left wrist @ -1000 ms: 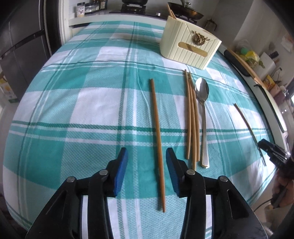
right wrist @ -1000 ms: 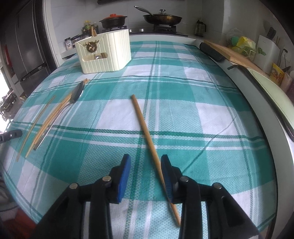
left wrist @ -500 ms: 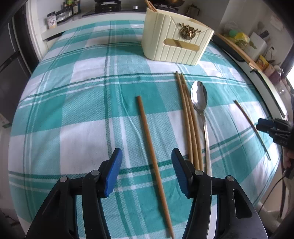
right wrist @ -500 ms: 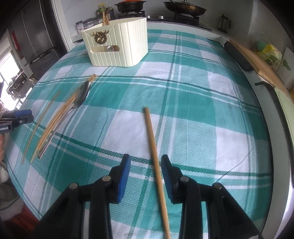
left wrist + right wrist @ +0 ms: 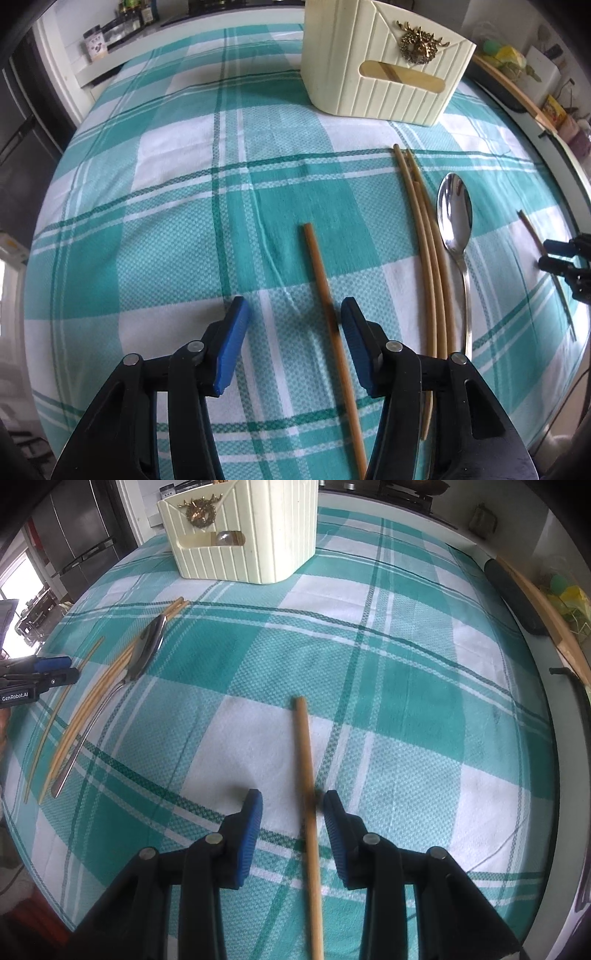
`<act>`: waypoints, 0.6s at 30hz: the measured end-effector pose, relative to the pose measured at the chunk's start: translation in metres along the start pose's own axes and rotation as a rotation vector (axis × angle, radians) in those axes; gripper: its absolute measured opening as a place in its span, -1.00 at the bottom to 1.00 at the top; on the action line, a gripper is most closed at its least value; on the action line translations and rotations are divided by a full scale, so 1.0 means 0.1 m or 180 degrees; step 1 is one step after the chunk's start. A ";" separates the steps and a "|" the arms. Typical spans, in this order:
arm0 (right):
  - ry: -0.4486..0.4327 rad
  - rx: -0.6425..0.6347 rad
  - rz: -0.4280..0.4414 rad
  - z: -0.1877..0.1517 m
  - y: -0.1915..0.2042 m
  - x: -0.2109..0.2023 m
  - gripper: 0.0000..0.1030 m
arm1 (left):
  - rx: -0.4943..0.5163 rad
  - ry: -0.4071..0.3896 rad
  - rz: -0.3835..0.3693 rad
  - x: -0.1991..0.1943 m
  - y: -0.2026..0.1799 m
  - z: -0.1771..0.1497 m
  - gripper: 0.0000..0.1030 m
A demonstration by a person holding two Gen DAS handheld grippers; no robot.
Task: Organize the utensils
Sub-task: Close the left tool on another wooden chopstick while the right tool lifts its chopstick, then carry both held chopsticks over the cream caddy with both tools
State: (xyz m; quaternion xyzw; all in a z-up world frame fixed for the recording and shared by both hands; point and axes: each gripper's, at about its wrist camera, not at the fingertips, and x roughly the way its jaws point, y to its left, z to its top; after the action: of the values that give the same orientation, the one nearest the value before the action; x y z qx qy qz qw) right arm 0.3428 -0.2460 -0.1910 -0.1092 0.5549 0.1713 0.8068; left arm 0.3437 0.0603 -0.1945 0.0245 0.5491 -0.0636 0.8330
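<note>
Lying flat on the checked cloth, a lone chopstick (image 5: 325,291) runs between the pads of the left gripper (image 5: 291,343), closer to the right-hand pad; the jaws are closing but neither pad presses on it. A second lone chopstick (image 5: 306,771) lies between the fingers of the right gripper (image 5: 291,825), hard against the right-hand pad, with the other pad well clear, so this gripper stands released too. Between those two sticks, a bundle of three chopsticks (image 5: 428,251) lies side by side, with a metal spoon (image 5: 456,236) just beside it, bowl pointing toward the holder.

The surface (image 5: 177,192) is covered edge to edge by a teal and white checked cloth. Beyond it the room shows a counter with small jars (image 5: 110,33), a dark fridge (image 5: 81,542) at one side, and a wooden board (image 5: 543,609) along the far rim.

At the back of the cloth stands a cream ribbed holder (image 5: 380,70) with a brass stag ornament on its front. Through its front slot a spoon bowl shows in the right wrist view, and chopstick tips stick up above its rim.
</note>
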 end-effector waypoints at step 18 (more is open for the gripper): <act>-0.0761 0.0193 0.0250 0.37 0.04 -0.58 -0.86 | -0.0129 -0.0650 -0.0112 -0.65 -0.03 0.15 -0.93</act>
State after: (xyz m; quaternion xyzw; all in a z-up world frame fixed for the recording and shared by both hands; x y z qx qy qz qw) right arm 0.3538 -0.2380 -0.1238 -0.0417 0.4636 0.1977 0.8627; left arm 0.3319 0.0605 -0.1283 -0.0087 0.4628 -0.0693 0.8837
